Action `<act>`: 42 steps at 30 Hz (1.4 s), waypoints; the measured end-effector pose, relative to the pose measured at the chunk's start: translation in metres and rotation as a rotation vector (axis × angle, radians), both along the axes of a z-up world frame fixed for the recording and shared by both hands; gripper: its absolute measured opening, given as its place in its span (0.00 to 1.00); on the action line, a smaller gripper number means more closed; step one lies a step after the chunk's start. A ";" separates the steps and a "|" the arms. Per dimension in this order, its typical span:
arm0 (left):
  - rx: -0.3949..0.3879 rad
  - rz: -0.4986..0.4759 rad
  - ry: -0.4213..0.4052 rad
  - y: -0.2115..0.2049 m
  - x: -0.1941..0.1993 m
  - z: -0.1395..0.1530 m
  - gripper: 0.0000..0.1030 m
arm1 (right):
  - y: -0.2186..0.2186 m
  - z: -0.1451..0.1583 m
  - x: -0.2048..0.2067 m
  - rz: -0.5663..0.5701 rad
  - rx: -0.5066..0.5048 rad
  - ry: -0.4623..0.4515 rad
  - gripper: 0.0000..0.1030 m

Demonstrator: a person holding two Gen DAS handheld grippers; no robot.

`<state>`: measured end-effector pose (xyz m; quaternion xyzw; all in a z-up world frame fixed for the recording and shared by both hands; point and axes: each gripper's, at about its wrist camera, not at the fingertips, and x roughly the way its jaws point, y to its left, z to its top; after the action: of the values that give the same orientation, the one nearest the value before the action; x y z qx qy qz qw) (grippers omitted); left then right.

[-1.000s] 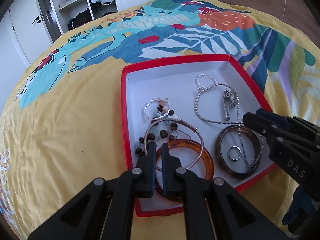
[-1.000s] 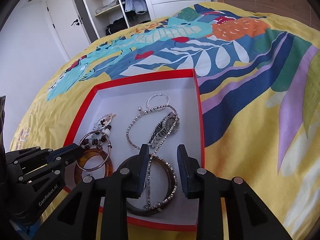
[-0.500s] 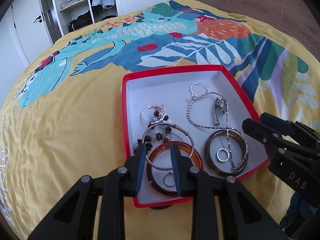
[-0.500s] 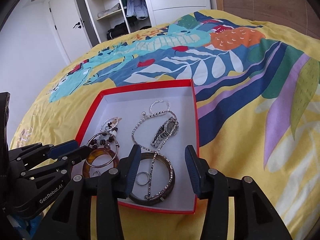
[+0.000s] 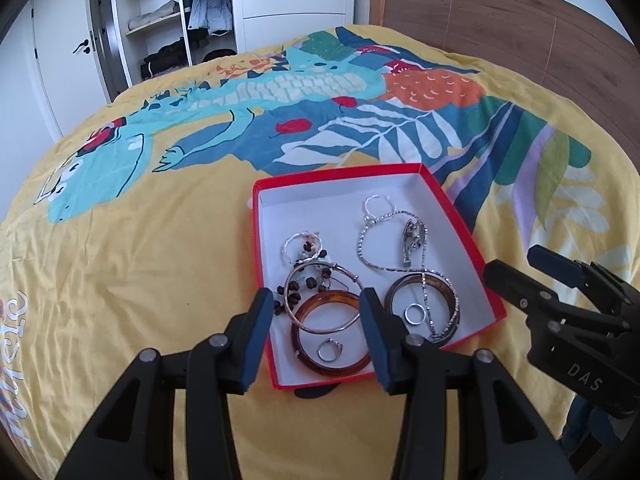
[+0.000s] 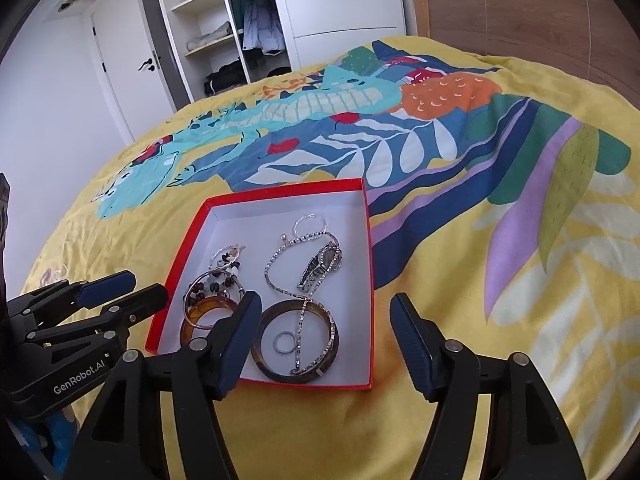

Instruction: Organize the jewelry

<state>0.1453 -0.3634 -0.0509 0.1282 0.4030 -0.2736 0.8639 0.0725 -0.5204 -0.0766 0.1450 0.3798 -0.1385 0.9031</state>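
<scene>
Yellow patterned bedspread (image 5: pixel 120 260) carries a red box (image 5: pixel 472 236) holding an amber bangle (image 5: pixel 316 304), a darker bangle (image 6: pixel 264 356), a silver chain (image 6: pixel 276 258) and two small rings (image 5: pixel 330 350), perhaps silver, while left claw (image 5: pixel 316 336) and right claw (image 6: pixel 326 340) hover released above it.

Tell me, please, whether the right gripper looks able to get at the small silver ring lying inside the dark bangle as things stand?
Probably yes. The right gripper is open and empty just above the dark bangle, and the silver ring lies uncovered; only the rhinestone chain draped beside it might get caught.
</scene>
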 end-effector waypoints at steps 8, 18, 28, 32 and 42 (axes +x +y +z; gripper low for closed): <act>-0.023 0.040 -0.016 0.022 -0.014 0.019 0.41 | 0.015 0.017 -0.013 0.003 -0.006 -0.019 0.67; -0.019 0.111 -0.024 0.057 -0.030 0.032 0.44 | 0.047 0.034 -0.027 0.038 -0.017 -0.033 0.73; -0.011 0.166 -0.052 0.092 -0.047 0.045 0.48 | 0.082 0.048 -0.040 0.065 -0.015 -0.043 0.79; -0.023 0.192 -0.064 0.109 -0.055 0.050 0.48 | 0.096 0.053 -0.046 0.078 -0.015 -0.049 0.81; -0.023 0.219 -0.083 0.148 -0.078 0.065 0.48 | 0.133 0.067 -0.062 0.110 -0.042 -0.061 0.91</act>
<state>0.0670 -0.2153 0.0145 0.0846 0.3754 -0.1767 0.9059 0.0102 -0.3869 -0.0097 0.1089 0.3563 -0.0921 0.9234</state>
